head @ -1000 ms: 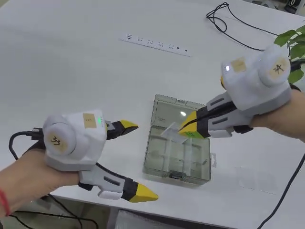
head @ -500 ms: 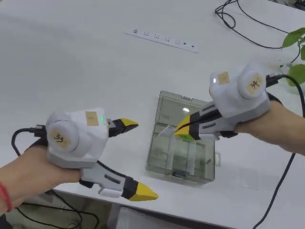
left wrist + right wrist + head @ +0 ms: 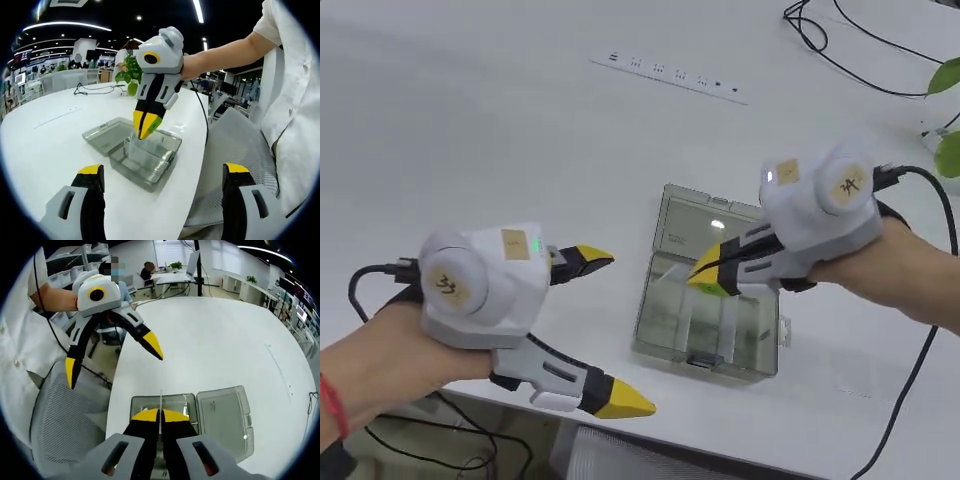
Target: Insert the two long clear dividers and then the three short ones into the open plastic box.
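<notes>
The open clear plastic box [image 3: 672,338] lies near the table's front edge, its lid [image 3: 705,222] flat behind it. Some dividers stand inside it. My right gripper [image 3: 703,276] hovers over the box's middle, shut on a thin clear divider [image 3: 160,399] that hangs edge-on down into the box [image 3: 141,404]. In the left gripper view the right gripper [image 3: 146,131] points down at the box [image 3: 145,162], the divider [image 3: 131,145] below its tips. My left gripper [image 3: 610,330] is open and empty, left of the box and apart from it.
A white power strip [image 3: 675,75] lies at the back of the table. Black cables [image 3: 840,40] and a green plant [image 3: 950,110] are at the far right. The table's front edge [image 3: 740,440] runs just below the box. A mesh chair [image 3: 235,145] stands beside the table.
My right gripper has come slightly lower and further left over the box with the divider, which now stands more upright. The left gripper has barely moved.
</notes>
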